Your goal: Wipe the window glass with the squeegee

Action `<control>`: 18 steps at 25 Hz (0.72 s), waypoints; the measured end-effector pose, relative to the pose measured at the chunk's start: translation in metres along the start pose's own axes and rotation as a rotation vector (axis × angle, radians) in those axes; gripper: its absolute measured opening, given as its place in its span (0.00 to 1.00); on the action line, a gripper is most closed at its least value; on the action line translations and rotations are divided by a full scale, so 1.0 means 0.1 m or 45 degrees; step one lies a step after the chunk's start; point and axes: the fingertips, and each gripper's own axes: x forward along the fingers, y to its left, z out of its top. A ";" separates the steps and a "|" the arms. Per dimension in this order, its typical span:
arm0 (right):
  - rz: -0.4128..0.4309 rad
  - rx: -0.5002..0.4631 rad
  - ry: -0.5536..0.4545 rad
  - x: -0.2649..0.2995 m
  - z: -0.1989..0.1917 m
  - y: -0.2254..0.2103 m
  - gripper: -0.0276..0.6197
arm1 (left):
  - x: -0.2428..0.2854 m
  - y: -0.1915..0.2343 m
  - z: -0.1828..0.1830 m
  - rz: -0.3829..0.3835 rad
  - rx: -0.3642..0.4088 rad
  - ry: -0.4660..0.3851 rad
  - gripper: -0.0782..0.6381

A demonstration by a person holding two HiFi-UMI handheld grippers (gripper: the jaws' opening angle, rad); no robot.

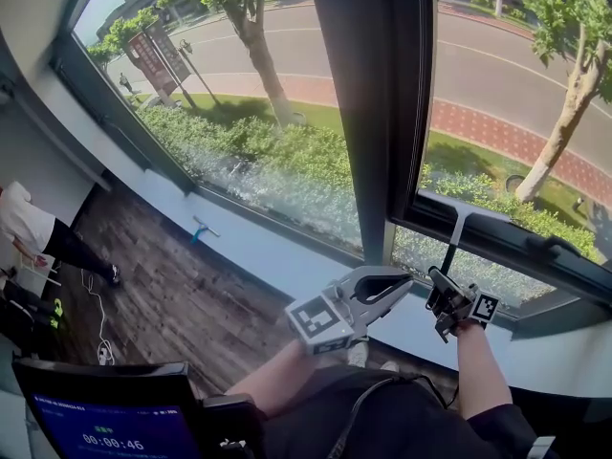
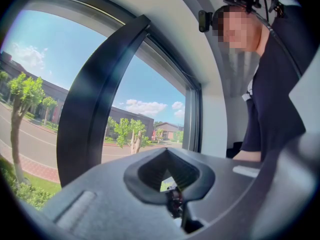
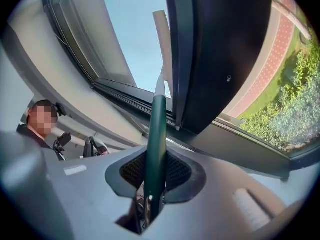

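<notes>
Two broad panes of clear window glass (image 1: pixel 239 84) fill the top of the head view. A thick dark frame post (image 1: pixel 368 113) runs down the middle between them, and a long white sill (image 1: pixel 287 271) crosses below from left to lower right.

Right of centre in that view is the thing you are working with: a squeegee (image 1: pixel 475 218) with a slim, round, dark-green handle and a pale crossbar head. The head sits at the bottom edge of the right pane, by its dark lower rail. Whether the rubber edge meets the glass I cannot tell.

Your right tongs (image 3: pixel 156 173) are pinched on the green handle low down, and the shaft runs up and out between the ribbed pads. Your left tongs (image 2: pixel 169 176) are pressed together on nothing and hang just left of the right ones, above the sill. A small blue-handled tool (image 1: pixel 201 228) lies far left on the sill, well apart from both.

Expect the squeegee to be light and stiff, probably with only the blade edge soft. The smooth round handle looks likely to twist or slide in the pads once you press the head on the glass. Keep hold of the handle, never the head, and take it nearer the crossbar if the blade wobbles.
</notes>
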 end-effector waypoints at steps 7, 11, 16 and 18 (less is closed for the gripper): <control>0.031 -0.102 -0.021 -0.03 0.13 0.28 0.15 | 0.05 -0.02 -0.02 -0.018 0.000 0.008 0.11; 0.020 -0.270 -0.047 -0.08 0.33 0.62 0.15 | 0.09 -0.05 0.02 -0.045 0.004 -0.002 0.12; 0.041 -0.429 -0.100 -0.26 0.66 1.13 0.15 | 0.33 -0.20 -0.06 -0.123 0.034 -0.030 0.11; 0.034 -0.462 -0.129 -0.32 0.78 1.43 0.15 | 0.43 -0.28 -0.09 -0.152 0.022 -0.024 0.11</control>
